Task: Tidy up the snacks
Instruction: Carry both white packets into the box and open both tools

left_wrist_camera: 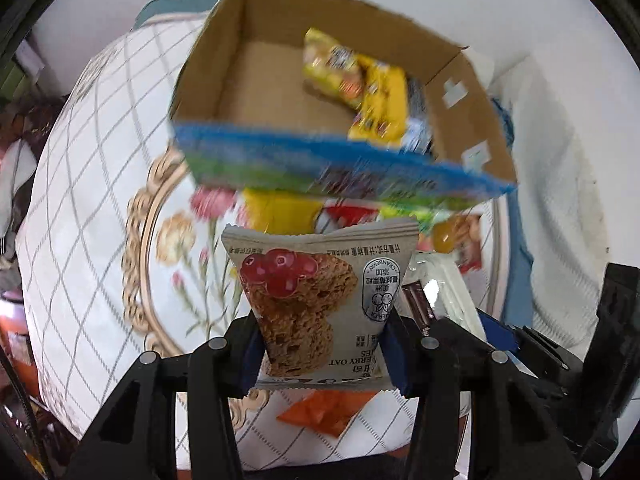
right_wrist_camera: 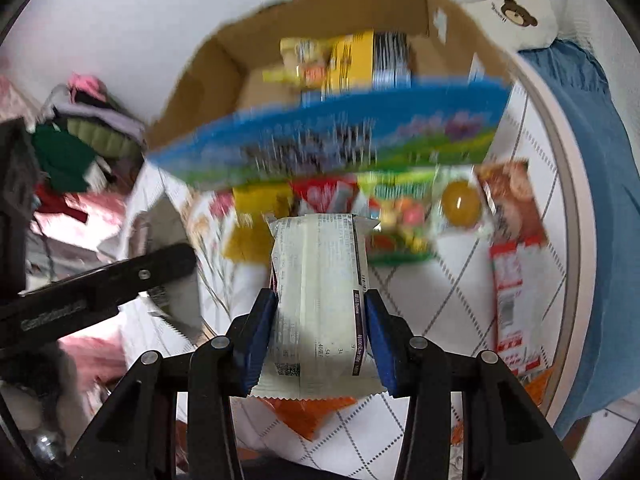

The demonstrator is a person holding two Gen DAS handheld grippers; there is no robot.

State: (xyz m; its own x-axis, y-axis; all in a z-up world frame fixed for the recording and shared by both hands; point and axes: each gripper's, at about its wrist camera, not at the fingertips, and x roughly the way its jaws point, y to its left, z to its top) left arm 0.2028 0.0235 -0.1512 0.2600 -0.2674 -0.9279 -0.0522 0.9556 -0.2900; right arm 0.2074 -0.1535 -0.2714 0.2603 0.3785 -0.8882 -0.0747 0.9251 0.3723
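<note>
Cardboard box (left_wrist_camera: 280, 76) lies ahead of both my grippers: left gripper (left_wrist_camera: 320, 352) clamps the oat packet (left_wrist_camera: 312, 300), right gripper (right_wrist_camera: 318, 344) clamps the white bar (right_wrist_camera: 320, 300).

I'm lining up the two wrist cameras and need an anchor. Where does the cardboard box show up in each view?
Left wrist: the cardboard box fills the upper centre, open top facing the camera, yellow packets inside, above the cranberry oat packet held by the left gripper.
Right wrist: the box again sits upper centre, beyond the white snack packet in the right gripper.
Shared landmark: the box's blue-and-green printed front panel.
</note>
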